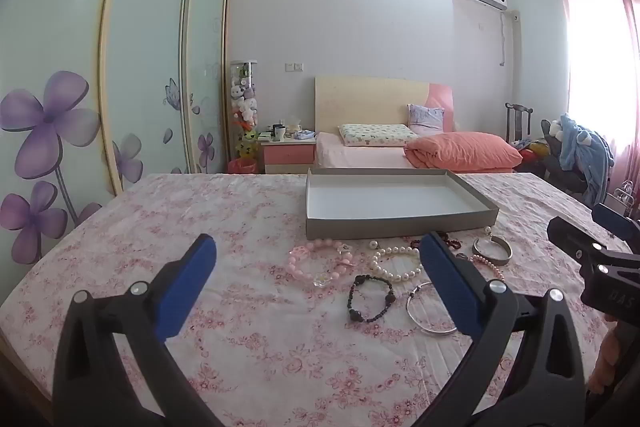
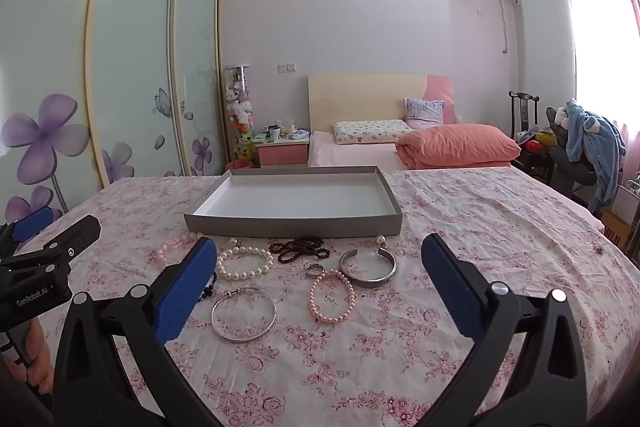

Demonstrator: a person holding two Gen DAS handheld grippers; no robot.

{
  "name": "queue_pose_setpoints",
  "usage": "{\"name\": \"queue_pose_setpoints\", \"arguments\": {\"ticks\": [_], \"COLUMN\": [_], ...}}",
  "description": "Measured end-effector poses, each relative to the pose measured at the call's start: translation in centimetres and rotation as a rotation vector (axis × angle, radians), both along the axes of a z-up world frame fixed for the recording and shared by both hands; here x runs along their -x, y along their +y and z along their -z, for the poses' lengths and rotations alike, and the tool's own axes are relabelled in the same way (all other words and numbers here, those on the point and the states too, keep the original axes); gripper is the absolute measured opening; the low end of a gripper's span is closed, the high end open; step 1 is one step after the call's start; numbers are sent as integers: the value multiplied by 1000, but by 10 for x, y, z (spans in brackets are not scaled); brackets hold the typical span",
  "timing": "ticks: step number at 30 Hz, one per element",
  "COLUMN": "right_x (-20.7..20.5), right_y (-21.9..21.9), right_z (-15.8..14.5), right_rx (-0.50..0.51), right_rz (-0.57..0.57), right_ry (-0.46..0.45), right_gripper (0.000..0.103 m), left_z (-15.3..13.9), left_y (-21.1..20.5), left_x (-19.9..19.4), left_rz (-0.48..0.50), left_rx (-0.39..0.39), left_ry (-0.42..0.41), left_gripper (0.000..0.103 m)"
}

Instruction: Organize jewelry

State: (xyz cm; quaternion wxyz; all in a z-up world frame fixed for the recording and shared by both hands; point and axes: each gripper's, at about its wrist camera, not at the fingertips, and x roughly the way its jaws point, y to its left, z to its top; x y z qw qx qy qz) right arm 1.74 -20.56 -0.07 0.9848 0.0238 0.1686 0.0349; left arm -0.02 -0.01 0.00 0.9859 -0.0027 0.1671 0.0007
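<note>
pink floral cloth is covering the desk (image 1: 140,227) in the left wrist view, where the left gripper (image 1: 318,259) is hovering with jaws apart, empty, over a light, floppy black bead bracelet (image 1: 370,298) lying just short of the empty tray (image 1: 400,223) toward the far edge. from the right wrist view the right gripper (image 2: 318,259) is likewise gaping and empty, the thin silver bangle (image 2: 244,315) looking stiff and slippery, best pinched across its rim, while the pink pearl bracelet (image 2: 332,297), silver cuff (image 2: 368,269) and white pearl bracelet (image 2: 244,263) are crowding close beside it.

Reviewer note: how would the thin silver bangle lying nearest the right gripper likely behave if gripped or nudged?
The thin silver bangle looks like a rigid wire hoop, so it probably keeps its shape. Its smooth metal may slip between jaws. Lying flat on the floral cloth, it would likely slide, not roll.
</note>
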Motion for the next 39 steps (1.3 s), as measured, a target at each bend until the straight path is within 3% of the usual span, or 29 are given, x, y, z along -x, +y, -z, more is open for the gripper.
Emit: {"name": "queue_pose_setpoints", "arguments": {"ticks": [39], "right_x": [0], "right_y": [-1], "right_z": [1], "right_rx": [-2], "right_rz": [0], "right_ry": [4], "right_gripper": [101], "left_z": [1], "left_y": [1], "left_x": [1], "left_rz": [-5], "left_rx": [5], "left_ry": [7], "left_gripper": [99]}}
